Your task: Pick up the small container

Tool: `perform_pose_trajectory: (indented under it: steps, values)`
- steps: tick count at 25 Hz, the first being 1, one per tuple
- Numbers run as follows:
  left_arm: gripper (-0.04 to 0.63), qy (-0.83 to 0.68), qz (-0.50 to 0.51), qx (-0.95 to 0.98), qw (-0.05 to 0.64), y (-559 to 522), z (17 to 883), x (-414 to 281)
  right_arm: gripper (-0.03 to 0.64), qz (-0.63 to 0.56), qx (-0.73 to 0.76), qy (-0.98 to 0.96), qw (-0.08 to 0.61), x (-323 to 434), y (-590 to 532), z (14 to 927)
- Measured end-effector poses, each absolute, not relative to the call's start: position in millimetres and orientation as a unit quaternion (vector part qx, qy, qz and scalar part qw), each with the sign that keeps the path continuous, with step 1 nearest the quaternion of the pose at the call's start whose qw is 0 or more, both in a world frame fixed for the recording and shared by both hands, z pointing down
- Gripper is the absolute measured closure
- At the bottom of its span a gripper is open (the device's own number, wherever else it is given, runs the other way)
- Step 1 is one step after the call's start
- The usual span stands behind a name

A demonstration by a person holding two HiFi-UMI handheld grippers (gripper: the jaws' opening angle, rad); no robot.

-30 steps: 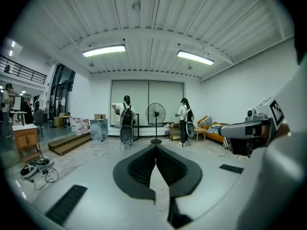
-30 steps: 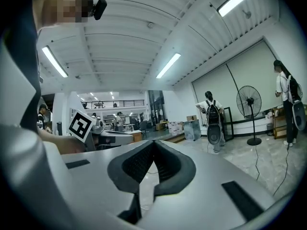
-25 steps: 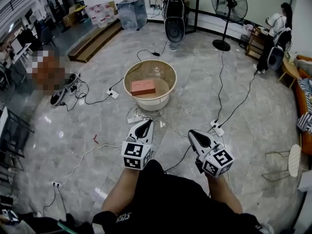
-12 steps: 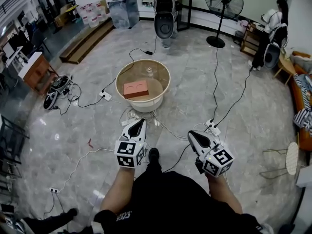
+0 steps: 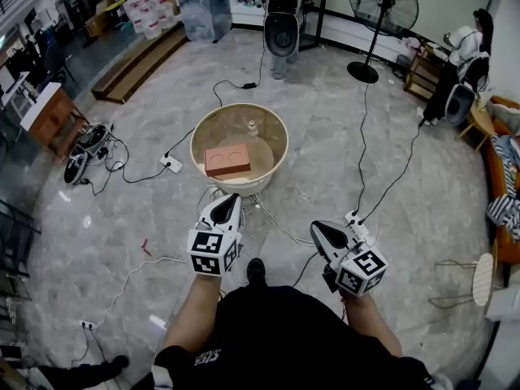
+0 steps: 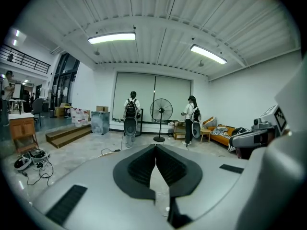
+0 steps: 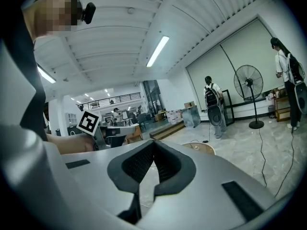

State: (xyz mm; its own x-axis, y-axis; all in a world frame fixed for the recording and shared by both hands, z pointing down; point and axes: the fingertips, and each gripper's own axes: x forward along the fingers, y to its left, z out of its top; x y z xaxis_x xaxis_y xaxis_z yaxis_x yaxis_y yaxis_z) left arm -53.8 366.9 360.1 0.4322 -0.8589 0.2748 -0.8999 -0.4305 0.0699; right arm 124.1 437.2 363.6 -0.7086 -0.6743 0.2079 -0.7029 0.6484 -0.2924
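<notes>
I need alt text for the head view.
A person holds the left tongs and right tongs, both shut and empty, over a floor. Ahead stands a round tub with a pink box and a small container inside.

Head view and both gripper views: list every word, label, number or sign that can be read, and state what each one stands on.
No text here reads clearly.
White print on the person's black shirt: upside down, too blurred to read.
Red labels on the white plastic canisters by the far wall: too small to read.
Square black-and-white markers on the left gripper and the right gripper: coded patterns only, no letters or numbers.
</notes>
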Motion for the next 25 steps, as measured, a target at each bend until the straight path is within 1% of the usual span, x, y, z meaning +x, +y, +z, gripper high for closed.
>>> perform_pose_trajectory:
  steps: [9, 18, 25]
  values:
    - [0.581, -0.510, 0.098, 0.846, 0.124, 276.5, 373.5, -105.4, 0.601, 0.198, 0.382, -0.901, 0.064, 68.6, 348.6, 374.1]
    - [0.581, -0.503, 0.087, 0.850, 0.135, 223.2, 385.8, -158.6, 0.601, 0.204, 0.400, -0.890, 0.078, 32.3, 286.1, 376.1]
    - [0.581, -0.491, 0.089, 0.854, 0.147, 201.2, 399.7, -157.2, 0.601, 0.212, 0.398, -0.889, 0.081, 22.5, 255.1, 384.5]
